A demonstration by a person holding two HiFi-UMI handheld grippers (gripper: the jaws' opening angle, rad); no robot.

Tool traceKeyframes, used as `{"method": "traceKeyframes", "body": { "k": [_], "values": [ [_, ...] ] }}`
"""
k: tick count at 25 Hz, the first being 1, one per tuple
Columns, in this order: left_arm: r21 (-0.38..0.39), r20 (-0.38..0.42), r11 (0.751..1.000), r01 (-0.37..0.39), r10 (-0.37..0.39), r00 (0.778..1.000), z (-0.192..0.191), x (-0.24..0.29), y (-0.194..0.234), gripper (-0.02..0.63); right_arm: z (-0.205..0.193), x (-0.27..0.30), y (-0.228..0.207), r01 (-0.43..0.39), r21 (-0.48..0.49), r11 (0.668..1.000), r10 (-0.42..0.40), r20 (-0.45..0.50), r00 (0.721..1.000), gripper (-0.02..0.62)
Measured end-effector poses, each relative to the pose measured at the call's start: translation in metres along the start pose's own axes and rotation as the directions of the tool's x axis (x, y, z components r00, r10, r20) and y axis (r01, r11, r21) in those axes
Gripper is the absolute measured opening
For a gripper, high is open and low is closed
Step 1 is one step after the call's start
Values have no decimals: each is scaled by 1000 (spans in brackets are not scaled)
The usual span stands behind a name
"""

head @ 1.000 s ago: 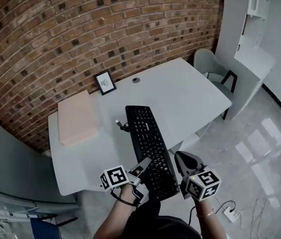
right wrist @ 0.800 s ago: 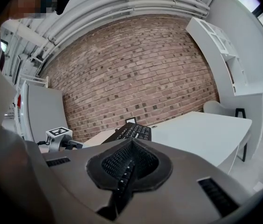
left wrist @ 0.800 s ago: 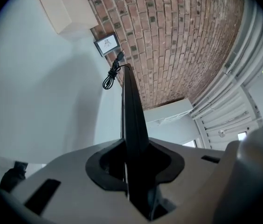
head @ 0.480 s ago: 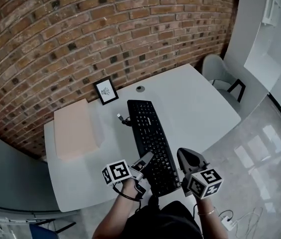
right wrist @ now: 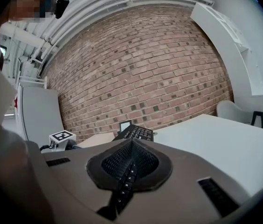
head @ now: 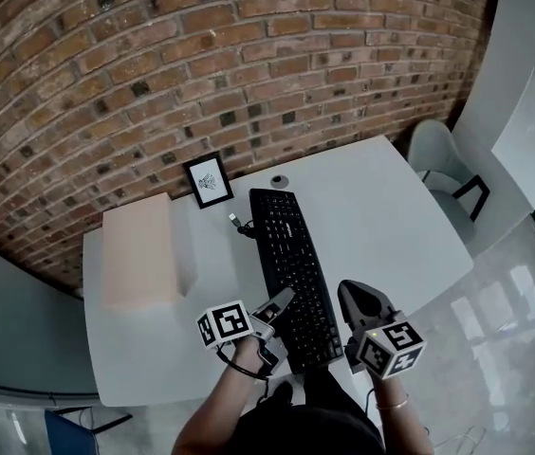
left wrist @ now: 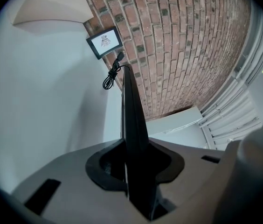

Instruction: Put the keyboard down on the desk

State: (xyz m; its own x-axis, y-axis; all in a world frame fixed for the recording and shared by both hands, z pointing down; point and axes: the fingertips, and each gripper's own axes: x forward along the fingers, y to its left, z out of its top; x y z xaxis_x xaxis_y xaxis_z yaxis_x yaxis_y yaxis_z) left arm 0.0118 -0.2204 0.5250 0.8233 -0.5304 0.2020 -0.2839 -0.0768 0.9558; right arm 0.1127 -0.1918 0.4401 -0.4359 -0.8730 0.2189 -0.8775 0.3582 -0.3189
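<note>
**Keyboard gripped from both sides at its near end**

The left gripper (head: 280, 301) has its jaws partly closed on the black keyboard (head: 294, 268). In the left gripper view the keyboard (left wrist: 130, 120) shows only edge-on, as a thin dark blade that fills the gap between the pads and runs straight ahead of them. None of its keys can be seen there.

The right gripper (head: 343, 297) is clamped on the opposite long edge. Its pads nearly meet at the tips, and a row of keys shows in the slot between them. Beyond the tips only the far corner of the keyboard (right wrist: 136, 132) clears the gripper's body.

Ahead of both pairs of jaws the keyboard lies lengthwise over the white desk (head: 381, 207). Its gripped end reaches the desk's near edge. Whether its underside touches the desktop cannot be told, because the person's arms and the grippers cover that end.

Past the keyboard's far end a coiled cable (left wrist: 109, 78) lies on the desk. Beyond it a small picture frame (head: 207, 180) stands against the brick wall (head: 201, 55). A pale box (head: 138, 251) lies well off to the left gripper's outer side.
</note>
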Motion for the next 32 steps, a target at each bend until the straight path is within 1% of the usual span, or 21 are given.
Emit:
{"method": "traceKeyframes", "body": {
  "k": [3,7,11,15,20,27,32],
  "values": [
    [-19,31,1000,0,1,1000,11,19,4,103,10,22,-17,-37,-9,999,37,-22,999,5],
    [-48,63,999,-19,22,998,24,44,12,103,16,47,-36,-82,-23,996,81,-54,995,5],
    [-75,86,997,-25,32,996,35,62,21,103,17,67,-52,-104,-32,994,101,-84,991,5],
    [-76,91,996,-45,52,995,44,76,29,103,17,78,-67,-115,-24,993,111,-111,988,5],
    [-67,90,996,-58,63,994,50,85,39,103,12,87,-82,-121,-4,993,119,-140,983,5],
    [-106,117,994,-40,53,992,49,88,53,100,5,97,-89,-140,3,990,138,-170,976,6],
    [-125,111,991,-45,59,992,47,87,62,98,1,102,-88,-154,8,988,153,-184,971,5]
  ]
}}
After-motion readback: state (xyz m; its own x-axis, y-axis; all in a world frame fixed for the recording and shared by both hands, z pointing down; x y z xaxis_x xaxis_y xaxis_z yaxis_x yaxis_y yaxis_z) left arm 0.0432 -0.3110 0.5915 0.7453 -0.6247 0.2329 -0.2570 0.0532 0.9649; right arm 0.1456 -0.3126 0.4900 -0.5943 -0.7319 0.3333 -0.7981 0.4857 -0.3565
